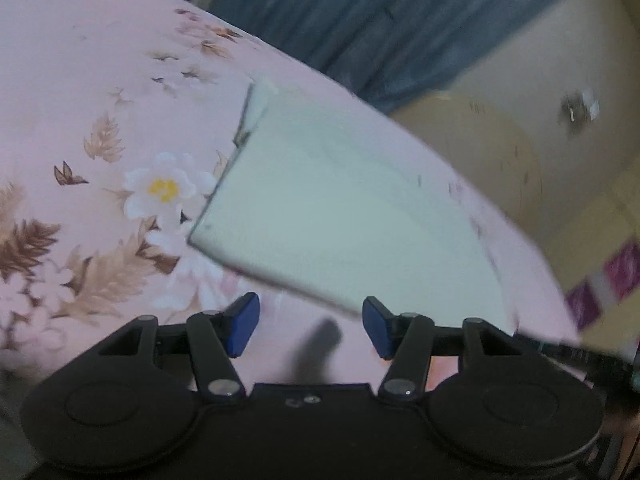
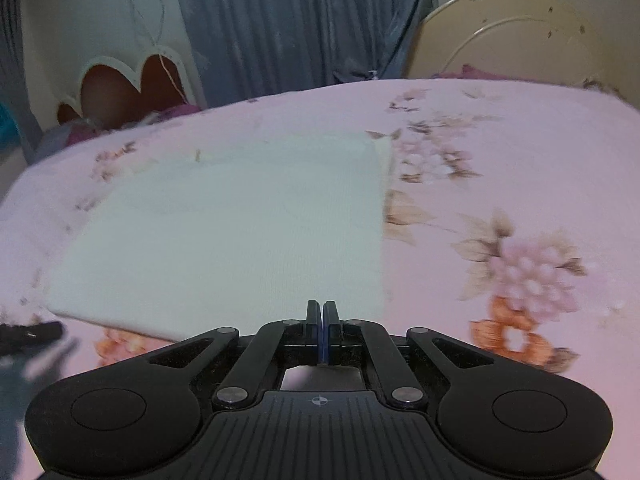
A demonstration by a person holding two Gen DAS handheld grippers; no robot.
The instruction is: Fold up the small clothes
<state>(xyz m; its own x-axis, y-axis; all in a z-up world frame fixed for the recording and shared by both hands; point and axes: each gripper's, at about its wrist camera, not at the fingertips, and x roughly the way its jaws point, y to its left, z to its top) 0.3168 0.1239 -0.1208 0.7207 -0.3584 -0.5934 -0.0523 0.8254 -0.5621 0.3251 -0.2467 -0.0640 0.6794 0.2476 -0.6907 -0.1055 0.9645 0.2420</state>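
Bed: a pink floral bedsheet (image 2: 500,152) covers the whole working surface, taut and flat, which suits it as a folding board
Curtain: a blue-grey curtain (image 2: 300,24) hangs beyond the far edge of the bed, clear of the work
Headboard: a cream headboard (image 2: 508,32) stands at the far right in the right wrist view, not involved
Garment: a pale white cloth (image 2: 240,232) lies flat on the sheet as a neat rectangle with a straight right edge; at its far right corner a second layer seems to peek out, so I judge it is already folded at least once
Garment position: in the right wrist view it fills the middle and left of the bed, its near edge just ahead of the fingertips; in the left wrist view the same cloth (image 1: 340,208) lies ahead and to the right, one corner near the open fingers
Right gripper: the right gripper (image 2: 323,320) has its jaws clenched together with nothing visibly between them; it sits at the near edge of the cloth, whether touching it I cannot tell, perhaps pressing or smoothing
Left gripper: the left gripper (image 1: 310,326) is released, jaws spread wide and empty, held above the sheet just near of the cloth edge, probably so it is free to take a corner next
Blue pads: the blue pads (image 1: 244,326) face each other across bare sheet
Stage: likely between folds, cloth resting, neither tool carrying it
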